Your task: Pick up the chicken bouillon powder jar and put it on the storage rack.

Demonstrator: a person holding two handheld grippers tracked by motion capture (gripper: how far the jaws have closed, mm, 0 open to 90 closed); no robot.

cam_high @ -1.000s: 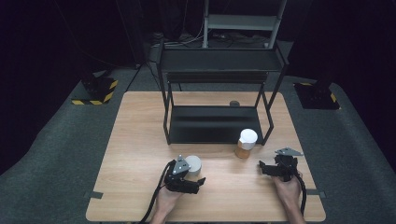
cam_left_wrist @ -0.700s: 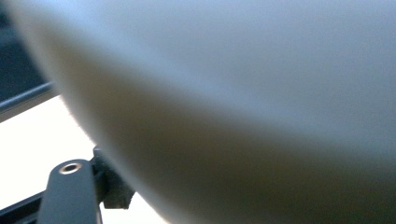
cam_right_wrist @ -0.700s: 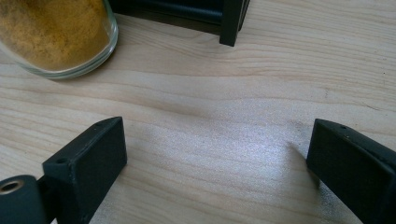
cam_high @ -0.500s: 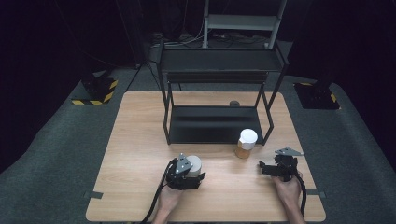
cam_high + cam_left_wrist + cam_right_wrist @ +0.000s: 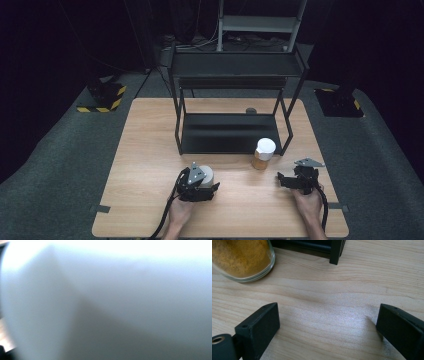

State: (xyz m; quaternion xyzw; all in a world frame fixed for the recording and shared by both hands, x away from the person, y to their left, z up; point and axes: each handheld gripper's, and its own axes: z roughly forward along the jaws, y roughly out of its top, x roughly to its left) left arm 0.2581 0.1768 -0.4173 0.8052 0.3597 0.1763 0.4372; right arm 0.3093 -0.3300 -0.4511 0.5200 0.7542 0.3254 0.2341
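Two grippers worked low over the pale wooden counter (image 5: pixel 150 150) in the high view. The left gripper (image 5: pixel 200 186) had just been closing its fingers and now gripped a white round container (image 5: pixel 206 175) near the counter's front edge, left of centre. The right gripper (image 5: pixel 292 181) rested apart at the right, its fingers spread with nothing between them. A white-lidded jar of orange powder (image 5: pixel 263 153) stood between them, just before the black metal shelf rack (image 5: pixel 235 75).

From the left gripper view, the white container (image 5: pixel 112 302) sat blurred, pressed very close.

From the right gripper view, the black fingers (image 5: pixel 259 327) stood wide over bare wood, the jar (image 5: pixel 239 257) at upper left.
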